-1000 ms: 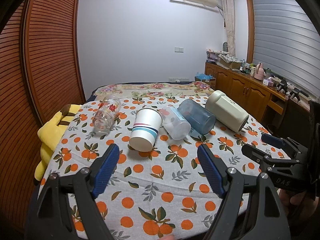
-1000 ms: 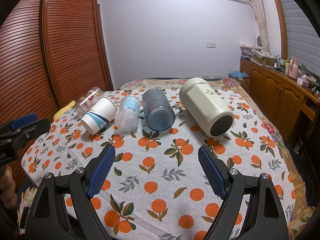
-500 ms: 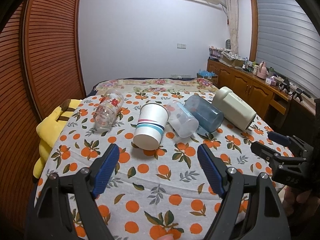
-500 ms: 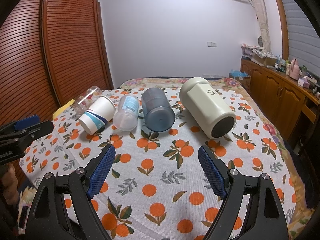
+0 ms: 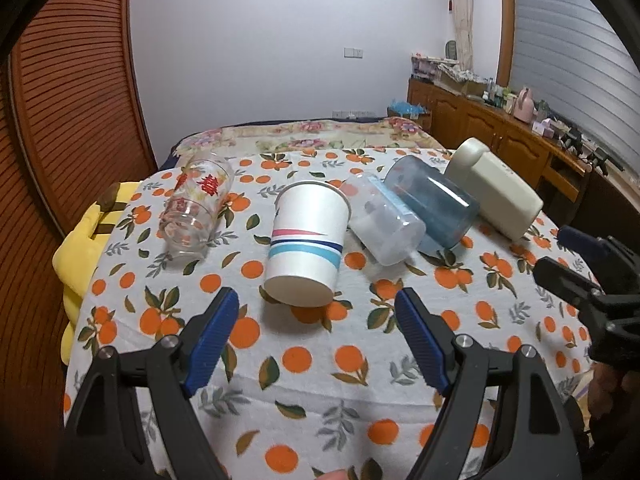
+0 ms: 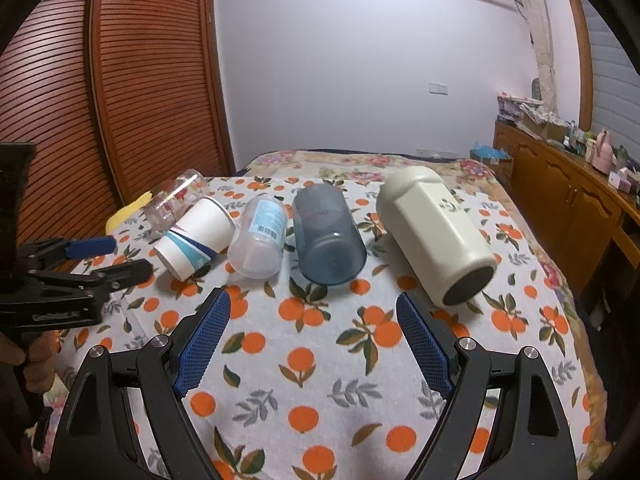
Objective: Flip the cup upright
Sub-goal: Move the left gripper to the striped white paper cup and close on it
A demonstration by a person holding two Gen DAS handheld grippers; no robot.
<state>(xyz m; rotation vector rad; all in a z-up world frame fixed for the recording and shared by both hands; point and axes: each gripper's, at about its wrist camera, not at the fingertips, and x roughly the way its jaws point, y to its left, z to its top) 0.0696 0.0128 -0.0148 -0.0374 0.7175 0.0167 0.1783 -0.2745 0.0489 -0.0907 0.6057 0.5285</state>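
Note:
Several cups lie on their sides in a row on the orange-print tablecloth (image 5: 320,364). From left: a clear printed glass (image 5: 196,208), a white paper cup with stripes (image 5: 306,244), a frosted plastic cup (image 5: 380,228), a blue translucent cup (image 5: 434,206) and a cream mug (image 5: 494,188). My left gripper (image 5: 318,332) is open and empty, just in front of the paper cup's base. My right gripper (image 6: 312,336) is open and empty, in front of the blue cup (image 6: 328,236), with the cream mug (image 6: 436,236) to its right.
A yellow plush (image 5: 76,256) hangs at the table's left edge. A slatted wooden wardrobe (image 5: 60,100) stands to the left. A wooden cabinet (image 5: 500,136) with clutter runs along the right wall. The right gripper shows in the left wrist view (image 5: 592,276).
My left gripper has moved forward toward the paper cup, which now looms larger. My right gripper has moved slightly closer to the blue cup. Both stay open.

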